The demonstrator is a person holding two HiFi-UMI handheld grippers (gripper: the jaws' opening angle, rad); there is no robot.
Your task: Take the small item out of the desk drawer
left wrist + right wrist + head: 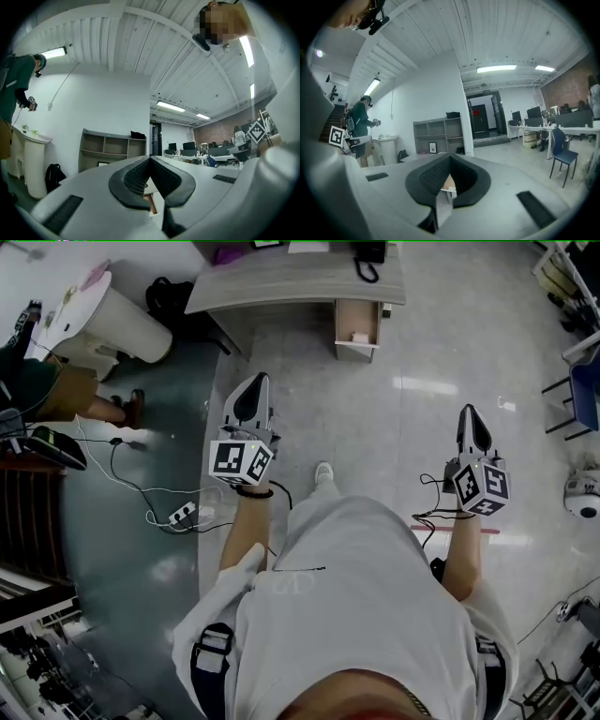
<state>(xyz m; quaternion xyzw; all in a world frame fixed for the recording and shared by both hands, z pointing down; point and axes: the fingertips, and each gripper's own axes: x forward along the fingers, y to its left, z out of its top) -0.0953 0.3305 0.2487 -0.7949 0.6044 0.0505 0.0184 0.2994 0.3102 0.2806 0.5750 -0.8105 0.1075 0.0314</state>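
We're in an office: grey desk [300, 279], monitors [533, 113], blue chair [560, 153], shelving [440, 135] (strip lights [497, 69] overhead).

The left gripper [257, 382] and the right gripper [468, 412] are held out ahead of the torso [366, 596] on bare forearms [242, 538], well apart and level with each other, both pointing forward. On each, the fingers [133, 180] meet at their tips with nothing between them.
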